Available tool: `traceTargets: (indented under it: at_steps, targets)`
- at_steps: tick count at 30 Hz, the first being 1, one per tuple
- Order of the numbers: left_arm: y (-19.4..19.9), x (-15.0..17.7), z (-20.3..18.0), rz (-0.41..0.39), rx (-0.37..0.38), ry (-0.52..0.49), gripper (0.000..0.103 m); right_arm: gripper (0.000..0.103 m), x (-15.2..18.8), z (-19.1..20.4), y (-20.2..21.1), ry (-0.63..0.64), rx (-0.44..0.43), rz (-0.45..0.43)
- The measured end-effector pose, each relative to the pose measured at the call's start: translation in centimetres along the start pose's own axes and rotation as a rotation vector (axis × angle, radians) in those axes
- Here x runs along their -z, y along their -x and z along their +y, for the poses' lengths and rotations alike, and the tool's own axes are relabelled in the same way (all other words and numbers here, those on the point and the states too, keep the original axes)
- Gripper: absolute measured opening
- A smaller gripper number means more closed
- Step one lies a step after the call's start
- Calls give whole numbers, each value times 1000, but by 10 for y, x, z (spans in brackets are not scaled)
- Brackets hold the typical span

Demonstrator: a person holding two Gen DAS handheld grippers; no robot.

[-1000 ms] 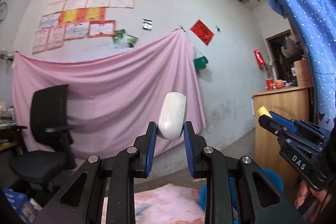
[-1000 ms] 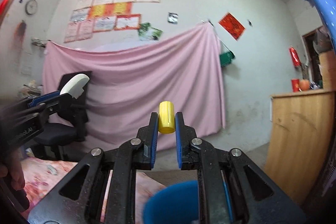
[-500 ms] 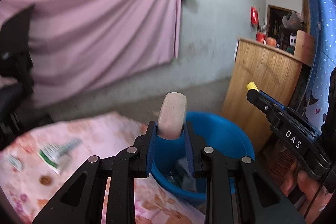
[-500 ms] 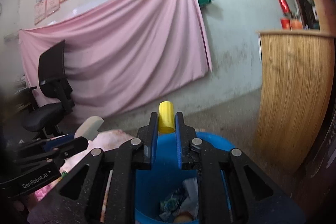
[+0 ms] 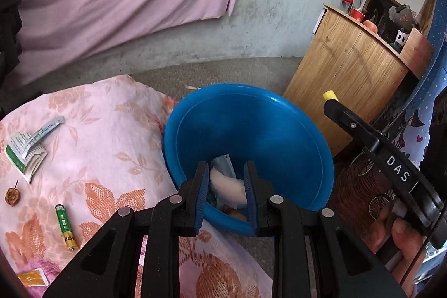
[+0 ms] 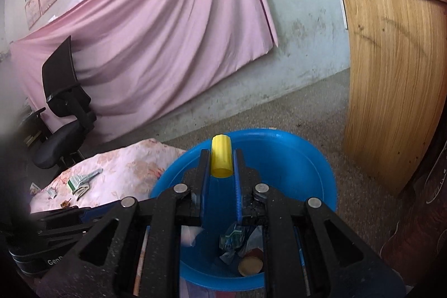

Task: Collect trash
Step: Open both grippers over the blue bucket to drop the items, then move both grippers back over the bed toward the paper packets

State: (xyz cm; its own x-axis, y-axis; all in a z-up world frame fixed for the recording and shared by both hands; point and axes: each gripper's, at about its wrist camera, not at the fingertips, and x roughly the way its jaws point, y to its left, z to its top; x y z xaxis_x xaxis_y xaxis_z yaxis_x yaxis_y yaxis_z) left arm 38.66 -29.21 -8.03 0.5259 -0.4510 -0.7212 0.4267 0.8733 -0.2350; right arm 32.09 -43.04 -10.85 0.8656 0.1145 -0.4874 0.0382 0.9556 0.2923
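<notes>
blue bucket (image 5: 279,130), pink floral cloth (image 5: 97,158), yellow cap (image 6: 221,158).

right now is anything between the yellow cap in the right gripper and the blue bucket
Nothing visible. The right gripper holds the yellow cap directly over the open blue bucket, with only air below it down to the trash already inside. The left gripper stands open over the bucket's near side, off the cap's drop path.
</notes>
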Motion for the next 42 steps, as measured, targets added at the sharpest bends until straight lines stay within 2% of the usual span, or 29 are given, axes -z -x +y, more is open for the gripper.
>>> traceTargets:
  at_steps: [8, 13, 18, 23, 24, 27, 28, 33, 34, 39, 42]
  targets:
    - [12, -1, 10, -20, -14, 37, 22, 44, -1, 2, -3, -2, -5, 27]
    - [32, 7, 28, -76, -20, 81, 24, 47, -4, 9, 4, -1, -15, 0]
    - [69, 8, 50, -177, -44, 131, 37, 61, -13, 27, 18, -4, -45, -67]
    - [115, 12, 73, -300, -111, 162, 45, 91, -24, 52, 34, -8, -73, -161]
    - [124, 13, 77, -326, -124, 166, 52, 93, -25, 58, 37, -6, -84, -180]
    - [156, 20, 90, -425, -163, 192, 63, 103, -28, 78, 45, 12, -120, -236]
    - [164, 22, 95, -450, -171, 197, 65, 103, -28, 86, 49, 21, -135, -261]
    - [209, 36, 115, -562, -242, 212, 98, 103, -27, 117, 61, 52, -209, -354]
    - [216, 40, 119, -581, -256, 213, 101, 103, -27, 125, 64, 59, -236, -376]
    - [249, 61, 126, -684, -385, 171, 101, 103, -19, 159, 79, 110, -314, -475]
    - [265, 75, 130, -735, -433, 141, 101, 103, -14, 176, 87, 140, -343, -518]
